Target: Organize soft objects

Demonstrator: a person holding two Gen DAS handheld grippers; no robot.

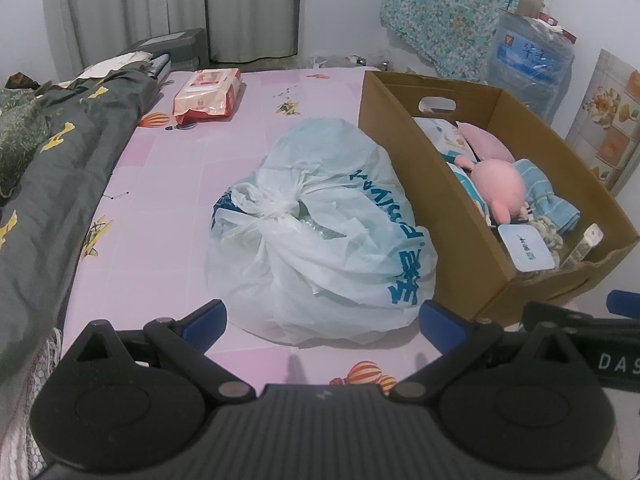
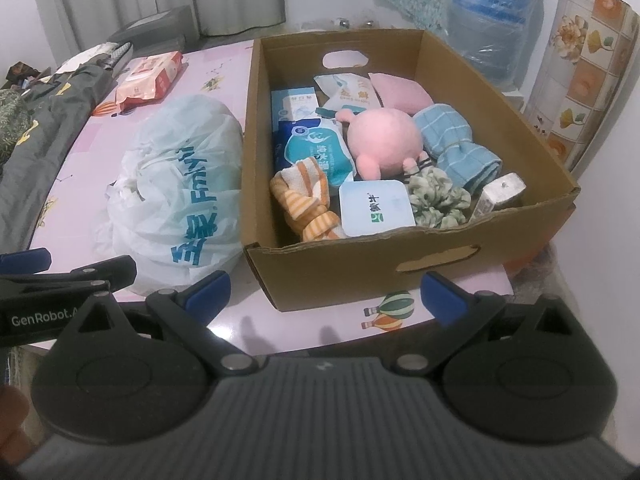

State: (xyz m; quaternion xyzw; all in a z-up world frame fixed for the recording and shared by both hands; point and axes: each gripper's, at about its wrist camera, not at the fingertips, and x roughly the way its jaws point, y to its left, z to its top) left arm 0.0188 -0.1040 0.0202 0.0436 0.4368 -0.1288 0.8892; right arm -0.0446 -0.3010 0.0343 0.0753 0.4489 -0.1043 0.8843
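A brown cardboard box stands on the pink table, holding a pink plush toy, a blue towel, an orange striped cloth, a green scrunchie, a pink cushion and several packets. A knotted white plastic bag lies left of the box. My left gripper is open just in front of the bag. My right gripper is open before the box's near wall, with nothing between the fingers.
A red-and-white wipes pack lies far back on the pink table. A dark grey quilt covers the left side. A water jug and patterned cloth stand behind the box. The table's near edge is close.
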